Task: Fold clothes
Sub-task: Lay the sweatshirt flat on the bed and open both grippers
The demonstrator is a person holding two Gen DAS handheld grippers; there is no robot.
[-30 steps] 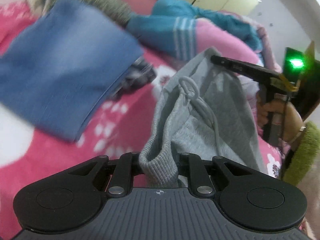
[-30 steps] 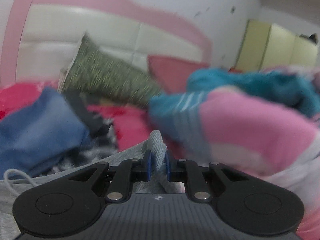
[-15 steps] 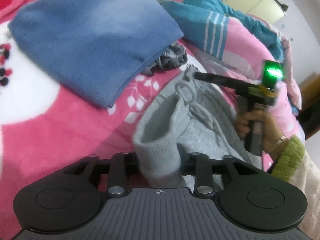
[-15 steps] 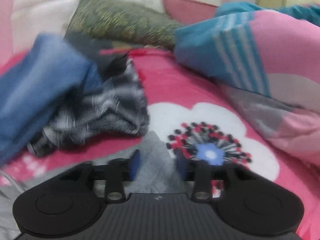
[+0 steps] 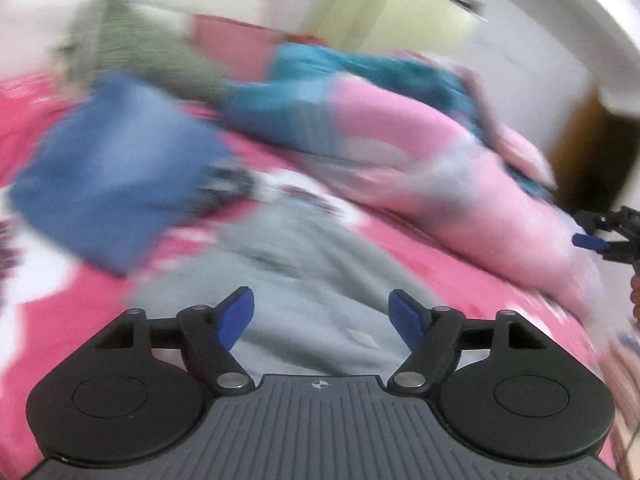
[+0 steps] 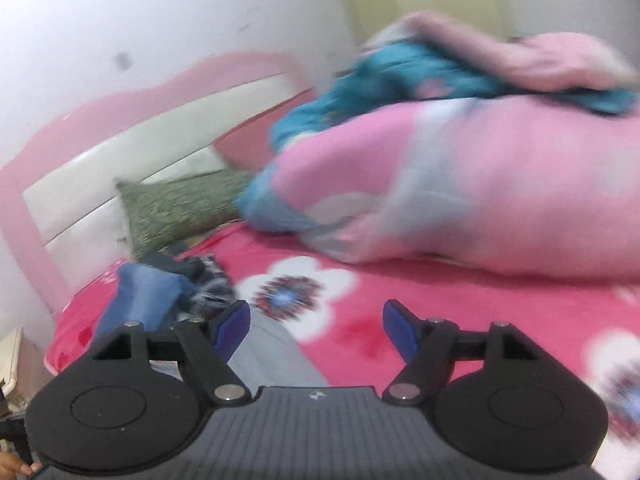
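Left gripper (image 5: 321, 316): jaws apart and opening, nothing clamped. Grey garment (image 5: 308, 280) lies on the pink bedspread (image 5: 72, 312) directly ahead of and below its fingers. Right gripper (image 6: 316, 330): jaws apart and opening, empty; the grey garment's edge (image 6: 276, 354) lies below its left finger. Blue garment (image 5: 116, 168) lies ahead-left of the left gripper
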